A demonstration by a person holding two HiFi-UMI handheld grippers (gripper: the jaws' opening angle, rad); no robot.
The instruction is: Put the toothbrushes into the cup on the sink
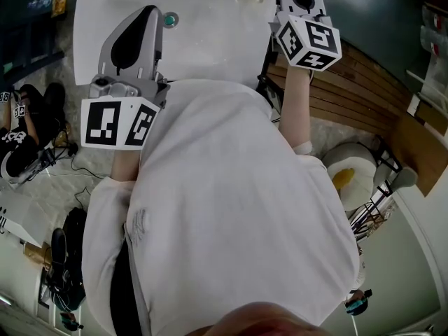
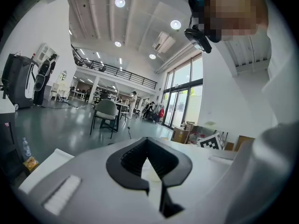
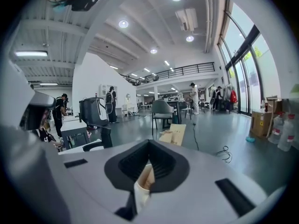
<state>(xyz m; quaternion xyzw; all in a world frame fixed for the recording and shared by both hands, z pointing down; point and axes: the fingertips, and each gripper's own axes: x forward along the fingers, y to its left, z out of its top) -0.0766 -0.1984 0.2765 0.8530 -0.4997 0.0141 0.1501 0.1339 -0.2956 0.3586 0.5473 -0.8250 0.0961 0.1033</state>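
Tan-and-white toothbrush [image 3: 147, 175], slim, sits clamped in the right tongs [image 3: 140, 195], which are held at the right edge of the white sink worktop [image 1: 210, 47]. Left tongs [image 2: 152, 183] are clenched with nothing made out between them, over the sink's near left side, beside the green drain plug [image 1: 170, 20].

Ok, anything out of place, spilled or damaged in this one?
Nothing stands out. The sink shows no spill or damage. The right hand-held gripper is shut on a tan and white toothbrush, which sits slightly tilted between the jaws. The left hand-held gripper is shut and empty over the sink.
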